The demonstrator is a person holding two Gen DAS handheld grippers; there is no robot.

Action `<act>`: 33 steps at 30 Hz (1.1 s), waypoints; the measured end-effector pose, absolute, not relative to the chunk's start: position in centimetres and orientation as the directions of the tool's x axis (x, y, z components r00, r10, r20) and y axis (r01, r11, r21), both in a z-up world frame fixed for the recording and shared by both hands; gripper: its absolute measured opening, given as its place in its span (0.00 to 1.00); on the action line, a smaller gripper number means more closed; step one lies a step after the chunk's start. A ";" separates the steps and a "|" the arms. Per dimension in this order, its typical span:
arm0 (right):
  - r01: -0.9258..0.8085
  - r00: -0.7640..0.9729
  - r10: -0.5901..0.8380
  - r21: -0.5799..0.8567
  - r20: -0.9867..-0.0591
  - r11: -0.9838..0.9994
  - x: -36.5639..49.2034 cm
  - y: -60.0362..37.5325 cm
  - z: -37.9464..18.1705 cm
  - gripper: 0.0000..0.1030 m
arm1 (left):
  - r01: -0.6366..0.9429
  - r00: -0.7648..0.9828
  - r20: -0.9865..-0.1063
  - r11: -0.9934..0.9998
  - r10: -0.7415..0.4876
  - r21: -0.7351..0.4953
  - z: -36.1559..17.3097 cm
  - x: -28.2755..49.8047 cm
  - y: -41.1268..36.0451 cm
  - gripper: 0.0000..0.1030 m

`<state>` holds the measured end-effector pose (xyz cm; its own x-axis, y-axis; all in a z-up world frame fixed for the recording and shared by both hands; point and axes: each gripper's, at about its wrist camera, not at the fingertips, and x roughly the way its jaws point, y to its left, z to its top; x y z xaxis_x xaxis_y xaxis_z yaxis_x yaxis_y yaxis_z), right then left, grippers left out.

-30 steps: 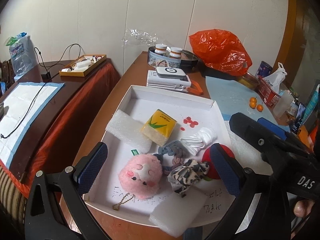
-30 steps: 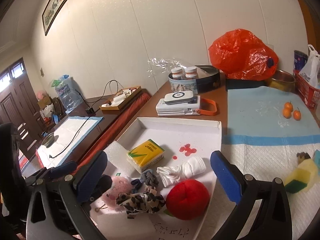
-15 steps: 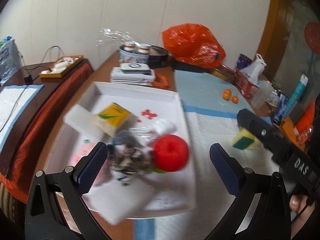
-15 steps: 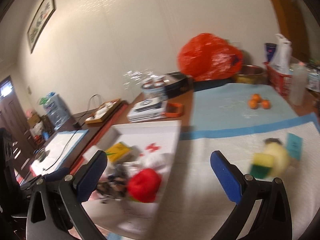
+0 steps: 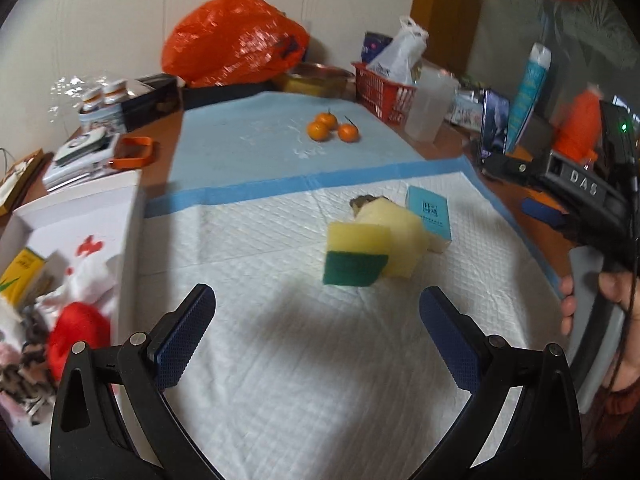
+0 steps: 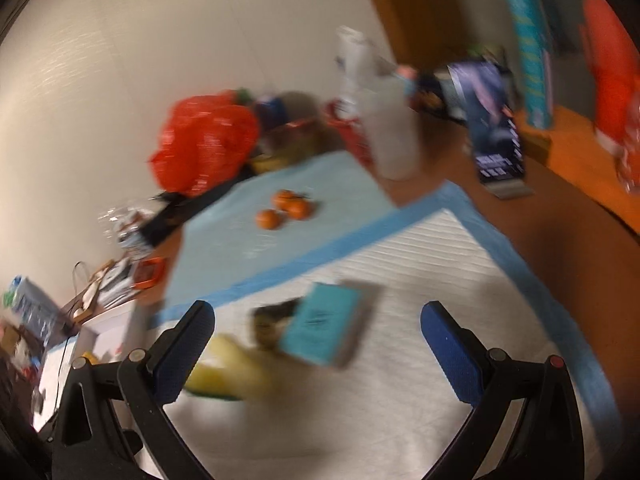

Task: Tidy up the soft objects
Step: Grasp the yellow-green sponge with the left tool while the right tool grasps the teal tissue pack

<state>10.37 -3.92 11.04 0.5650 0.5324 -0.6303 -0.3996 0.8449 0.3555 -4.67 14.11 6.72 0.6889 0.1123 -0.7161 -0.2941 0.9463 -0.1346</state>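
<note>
A yellow sponge with a green base [image 5: 357,254] lies on the white quilted pad [image 5: 280,360], leaning on a plain yellow sponge [image 5: 400,236] and a teal pack [image 5: 429,214]. My left gripper [image 5: 316,336] is open and empty, just short of them. My right gripper [image 6: 318,344] is open and empty above the teal pack [image 6: 324,326], with the yellow sponges [image 6: 228,372] at its left finger; that view is blurred. The right gripper body [image 5: 576,196] shows at the right of the left wrist view. The white tray [image 5: 132,216] at left holds a red ball [image 5: 78,332], a yellow pack [image 5: 22,272] and cloth items.
Three small oranges [image 5: 330,126] lie on the blue mat [image 5: 260,136]. An orange plastic bag [image 5: 232,40], a red basket [image 5: 384,88], a clear jug [image 5: 428,104], bottles and boxes crowd the back and right table edge. White boxes [image 5: 80,156] sit at back left.
Both grippers have swung right, from over the white tray to over the white pad. The sponges and teal pack now lie in front of them; the tray is at the left edge.
</note>
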 end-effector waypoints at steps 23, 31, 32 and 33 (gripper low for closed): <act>-0.510 0.421 0.452 0.208 -0.786 0.835 14.0 2.7 4.8 0.62 | -0.341 0.674 -0.729 0.925 0.116 -0.168 4.0 -0.2 14.9 0.40; -0.461 0.413 0.544 0.347 -0.730 0.817 13.6 -1.4 6.5 0.58 | -0.381 0.730 -0.669 0.894 0.137 -0.233 6.6 -3.5 15.9 0.40; -0.451 0.423 0.555 0.365 -0.716 0.814 13.5 -2.0 7.1 0.58 | -0.379 0.739 -0.658 0.896 0.142 -0.233 7.3 -3.9 15.6 0.40; -0.446 0.436 0.568 0.380 -0.698 0.810 13.3 -2.6 7.9 0.58 | -0.379 0.745 -0.650 0.896 0.146 -0.233 7.8 -4.1 15.5 0.40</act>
<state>13.30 -2.56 7.88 0.4362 0.5676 -0.6983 -0.4458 0.8104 0.3802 -4.11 15.46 7.82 0.7454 0.1456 -0.6505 -0.3786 0.8957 -0.2334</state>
